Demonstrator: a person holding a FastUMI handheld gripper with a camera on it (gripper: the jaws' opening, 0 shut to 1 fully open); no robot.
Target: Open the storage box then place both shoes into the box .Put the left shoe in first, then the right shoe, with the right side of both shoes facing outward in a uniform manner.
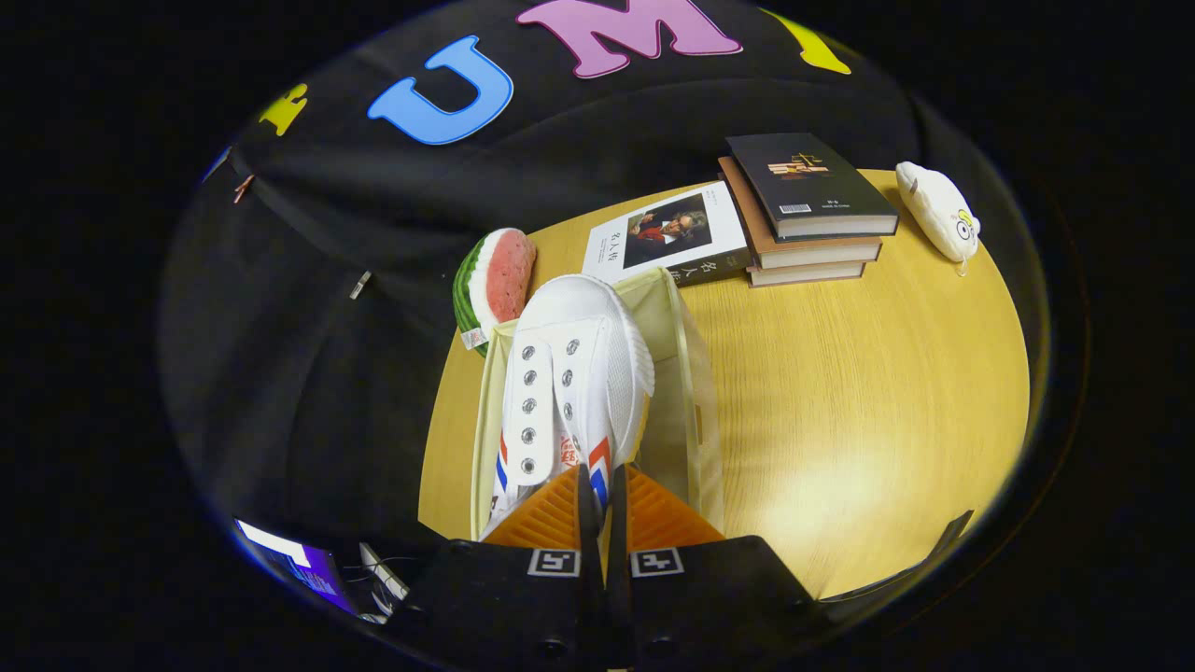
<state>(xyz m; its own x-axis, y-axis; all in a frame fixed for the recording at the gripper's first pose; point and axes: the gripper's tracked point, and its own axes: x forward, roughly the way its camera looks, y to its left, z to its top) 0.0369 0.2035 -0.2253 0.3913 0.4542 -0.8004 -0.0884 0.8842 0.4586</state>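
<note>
The fingers [602, 485] are pinched on the shoe's [569, 373] heel rim, holding it toe-far over the open box [695, 411] on the desk [859, 411], probably so it drops in lengthwise.

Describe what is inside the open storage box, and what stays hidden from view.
Inside the storage box is one white shoe, toe pointing away, with the gripper shut on its tongue edge. The box floor beneath the shoe is covered, so nothing there can be told.

The gripper [602, 485] fingers hid the white sneaker's [569, 383] heel; what they pinched was unclear. The storage box [695, 411] interior lay mostly covered.
</note>
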